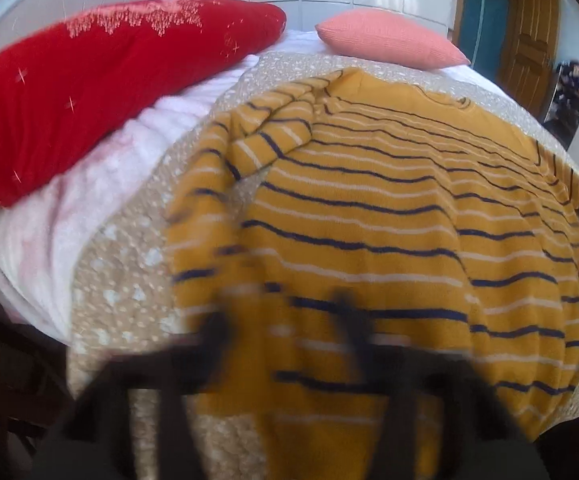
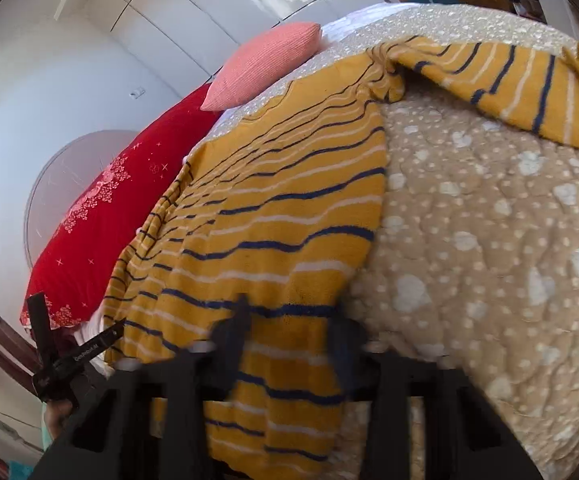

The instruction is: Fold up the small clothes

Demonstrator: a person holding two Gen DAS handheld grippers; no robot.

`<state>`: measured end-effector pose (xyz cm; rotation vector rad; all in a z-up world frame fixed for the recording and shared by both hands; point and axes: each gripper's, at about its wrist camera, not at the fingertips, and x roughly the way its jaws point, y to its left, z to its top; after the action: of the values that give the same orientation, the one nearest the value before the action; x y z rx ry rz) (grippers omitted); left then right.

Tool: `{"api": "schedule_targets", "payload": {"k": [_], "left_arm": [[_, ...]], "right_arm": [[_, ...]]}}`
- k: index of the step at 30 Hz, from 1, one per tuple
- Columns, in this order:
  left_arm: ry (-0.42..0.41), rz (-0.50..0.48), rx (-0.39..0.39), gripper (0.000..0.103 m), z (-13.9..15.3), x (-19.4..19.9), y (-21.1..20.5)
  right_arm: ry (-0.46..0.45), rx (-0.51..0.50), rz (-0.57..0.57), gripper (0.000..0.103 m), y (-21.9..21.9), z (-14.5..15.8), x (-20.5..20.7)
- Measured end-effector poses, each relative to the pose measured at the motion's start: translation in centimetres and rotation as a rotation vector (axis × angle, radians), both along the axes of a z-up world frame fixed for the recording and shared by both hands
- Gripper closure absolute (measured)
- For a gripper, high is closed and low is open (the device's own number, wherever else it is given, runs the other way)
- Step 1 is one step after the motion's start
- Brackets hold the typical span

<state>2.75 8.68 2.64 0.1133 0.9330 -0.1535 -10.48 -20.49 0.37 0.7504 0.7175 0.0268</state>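
Knitwear is what is being handled: a mustard sweater (image 1: 369,208) with navy and white stripes is lying spread on the beige spotted quilt (image 1: 129,280), its hem toward the cameras and its neckline toward the salmon cushion (image 1: 389,38). One sleeve (image 1: 273,128) is lying bunched over the sweater's left shoulder area; the other sleeve (image 2: 509,84) is trailing out flat to the right of the body.

The left gripper (image 1: 285,320) is sitting at the sweater's hem near its left corner; its fingers are blurred, yet the knit is bulging up between them, so they appear to be pinched together on the hem. The right gripper (image 2: 289,332) is sitting at the sweater's right hem corner, its dark fingers likewise closing on a ridge of the fabric, right where the knit meets the quilt.

Beyond the sweater, a red pillow (image 1: 89,92) is resting to its left, over a pale pink blanket (image 1: 89,200).

Risks, as a judgement: either pinch may be catching the quilt along with the knit, so a lift would drag the bedding. A shallow bite could slip off the thick hem. The bunched sleeve may be getting trapped inside the fold, leaving a lump.
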Motion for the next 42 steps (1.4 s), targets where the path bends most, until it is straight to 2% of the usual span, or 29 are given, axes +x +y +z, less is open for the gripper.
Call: {"api": "schedule_targets", "payload": {"k": [3,6,7,8,9,10,12,14,16,18,19,20,22,24,27,29,33,36,37,38,39,42], "left_arm": [[0.053,0.017,-0.073,0.087,1.5,-0.5,1.1],[0.072,0.037,-0.105,0.090,2.2,-1.9,2.4],[0.088,0.050,-0.113,0.087,2.0,-2.4,2.9],[0.121,0.069,-0.131,0.075,1.6,-2.8,3.8],[0.141,0.082,-0.156,0.067,1.2,-3.0,4.4],[0.148,0.092,-0.180,0.057,1.0,-3.2,4.8],[0.128,0.109,-0.219,0.051,1.3,-3.7,5.8],[0.061,0.111,-0.195,0.040,2.4,-4.1,5.8],[0.004,0.098,-0.171,0.030,3.4,-4.4,5.4],[-0.030,0.069,-0.166,0.028,4.1,-4.6,4.6],[-0.032,0.061,-0.166,0.027,4.1,-4.5,4.4],[-0.025,0.043,-0.167,0.027,4.1,-4.5,3.8],[-0.009,0.024,-0.163,0.027,3.7,-4.3,3.0],[0.008,0.000,-0.147,0.027,3.2,-4.2,1.9],[0.026,-0.029,-0.131,0.027,2.7,-4.1,0.4],[0.040,-0.040,-0.133,0.027,2.4,-4.2,-0.2],[0.048,-0.067,-0.131,0.027,2.2,-4.3,-1.6],[0.046,-0.090,-0.109,0.027,2.1,-4.6,-2.8],[0.048,-0.098,-0.106,0.027,2.1,-4.6,-3.2],[0.052,-0.105,-0.106,0.027,2.0,-4.6,-3.5],[0.055,-0.111,-0.106,0.027,2.0,-4.6,-3.8],[0.046,-0.140,-0.113,0.027,2.3,-4.4,-4.6]], "right_arm": [[-0.057,0.040,0.008,0.095,-1.0,1.9,-1.9],[-0.100,-0.025,0.012,0.096,-1.8,4.2,-5.1],[-0.097,-0.035,0.012,0.099,-2.0,4.4,-5.9],[-0.082,-0.042,0.006,0.100,-2.4,4.4,-6.8],[-0.064,-0.063,-0.027,0.099,-2.8,4.3,-7.5],[-0.047,-0.115,-0.100,0.099,-3.5,4.3,-8.4],[-0.061,-0.206,-0.236,0.083,-5.0,4.5,-10.1],[-0.075,-0.218,-0.363,0.021,-6.9,4.4,-11.1],[-0.060,-0.142,-0.472,0.015,-9.8,3.5,-11.5],[-0.033,-0.057,-0.507,0.016,-12.5,2.2,-11.4],[-0.024,-0.035,-0.531,0.020,-13.5,1.6,-11.3],[-0.020,-0.030,-0.563,0.030,-14.6,1.1,-11.2],[0.014,-0.107,-0.621,0.043,-15.5,1.1,-10.5],[0.069,-0.245,-0.649,0.044,-15.6,2.0,-9.4],[0.109,-0.359,-0.665,0.044,-15.8,2.7,-8.0],[0.085,-0.307,-0.651,0.043,-17.0,2.8,-8.0],[-0.022,-0.084,-0.646,0.039,-21.0,2.4,-9.4],[-0.032,-0.038,-0.655,0.039,-22.3,2.3,-8.5],[-0.022,-0.046,-0.635,0.051,-22.6,2.3,-8.3],[0.006,-0.066,-0.612,0.083,-22.9,2.1,-7.9],[0.045,-0.079,-0.594,0.094,-23.2,1.8,-7.3],[0.044,-0.073,-0.607,0.094,-24.7,2.2,-8.3]]}}
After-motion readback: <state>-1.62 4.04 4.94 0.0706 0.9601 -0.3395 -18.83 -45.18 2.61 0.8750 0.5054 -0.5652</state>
